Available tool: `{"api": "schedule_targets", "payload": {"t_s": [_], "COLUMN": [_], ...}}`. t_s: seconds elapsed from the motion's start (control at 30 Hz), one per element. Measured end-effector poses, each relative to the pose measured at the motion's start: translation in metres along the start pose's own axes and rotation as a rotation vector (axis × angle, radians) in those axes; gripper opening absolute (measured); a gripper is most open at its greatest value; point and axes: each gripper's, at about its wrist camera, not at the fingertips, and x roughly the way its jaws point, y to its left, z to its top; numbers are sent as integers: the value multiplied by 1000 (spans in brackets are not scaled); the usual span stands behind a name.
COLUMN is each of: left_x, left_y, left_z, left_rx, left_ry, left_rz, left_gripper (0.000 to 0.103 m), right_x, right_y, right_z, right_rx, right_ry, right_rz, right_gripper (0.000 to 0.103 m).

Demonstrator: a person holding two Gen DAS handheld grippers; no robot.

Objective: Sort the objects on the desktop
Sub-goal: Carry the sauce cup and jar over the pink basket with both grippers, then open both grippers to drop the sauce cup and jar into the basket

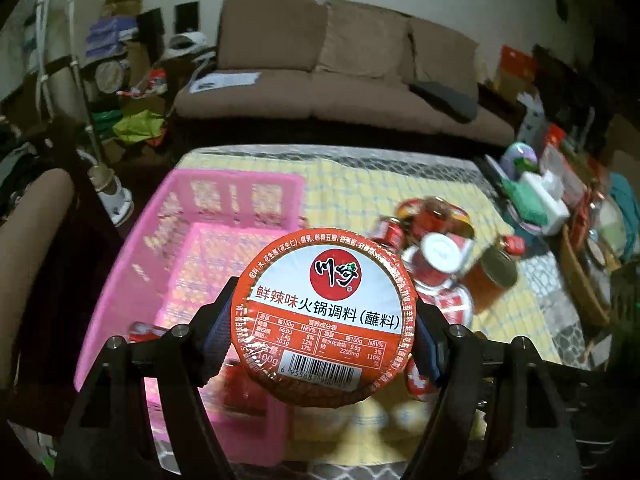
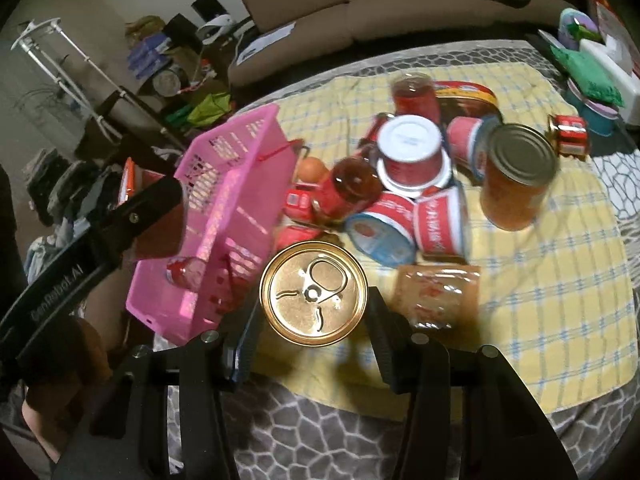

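My left gripper (image 1: 324,320) is shut on a round red sauce cup (image 1: 326,300) with a printed foil lid, held up over the near right corner of the pink basket (image 1: 192,248). In the right wrist view my right gripper (image 2: 314,320) is shut on a gold pull-tab can (image 2: 314,294), lifted above the yellow checked cloth (image 2: 540,280) beside the pink basket (image 2: 224,216). The left gripper's black arm (image 2: 80,256) shows at the left of that view. A small red packet (image 2: 186,272) lies inside the basket.
A heap of red cups, jars and tins (image 2: 412,184) sits mid-cloth, with an orange tin can (image 2: 516,176) to its right and a brown sachet (image 2: 438,296) near the front. A small red can (image 2: 570,134) lies at the far right. A brown sofa (image 1: 328,76) stands behind the table.
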Motion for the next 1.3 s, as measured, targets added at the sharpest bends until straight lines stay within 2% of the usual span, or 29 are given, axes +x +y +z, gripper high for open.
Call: {"api": "schedule_targets", "payload": {"t_s": [0.3,0.43,0.6,0.73,0.87,1.1,1.3], "left_x": [0,2,10,22,28,32,49], "left_y": [77,108,132,148,156,156,155], "left_z": [3,1,-2,-5,-8,-13,-13], "left_rx": [-105,-145,-153,-157,-173,-177,-172], "left_ry": [-14,-5,3,35,53,67,101], "left_rz": [120,152,181,206,209,204,181], "left_gripper": [72,72,72,72,72,72,72], "right_x": [29,44,62,65,72,88,97], "right_y": [36,50,69,85,98,117,124], "right_z": [13,22,29,35,34,26,20], "right_rx": [-44,-41,-42,-71,-94,-191,-242], "right_ry": [14,6,-15,-68,-56,-20,-18], "right_rz": [56,78,137,139,187,80,42], "right_gripper": [51,51,51,51,51,51,51]}}
